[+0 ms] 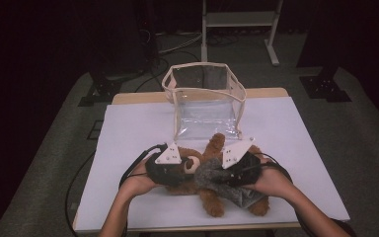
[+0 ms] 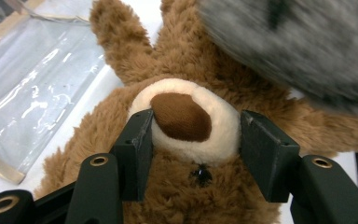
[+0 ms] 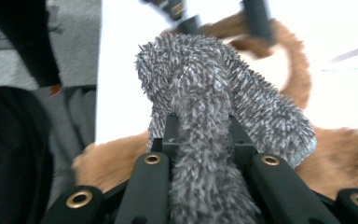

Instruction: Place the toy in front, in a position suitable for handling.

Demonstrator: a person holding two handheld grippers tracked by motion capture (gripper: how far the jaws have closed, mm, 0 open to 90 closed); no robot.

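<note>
A brown teddy bear [image 1: 211, 200] lies on the white table [image 1: 128, 133], in front of a clear plastic bag [image 1: 205, 98]. My left gripper [image 1: 190, 165] is shut on the bear's cream muzzle [image 2: 186, 116]; both pads [image 2: 142, 135] press its sides in the left gripper view [image 2: 196, 135]. A grey fuzzy cloth [image 1: 207, 173] drapes over the bear's body. My right gripper [image 1: 218, 174] is shut on that cloth [image 3: 200, 93], which bunches up between its jaws [image 3: 200, 130]. The bear's fur [image 3: 345, 154] shows behind the cloth. The grey cloth [image 2: 307, 42] also hangs blurred above the bear's head.
The clear bag [image 2: 37, 84] with beige trim stands open at the table's far middle, just beyond the bear's raised arm. Bare white tabletop lies left and right of the bear. Cables trail off the table's near edge. A white frame [image 1: 239, 19] stands on the floor behind.
</note>
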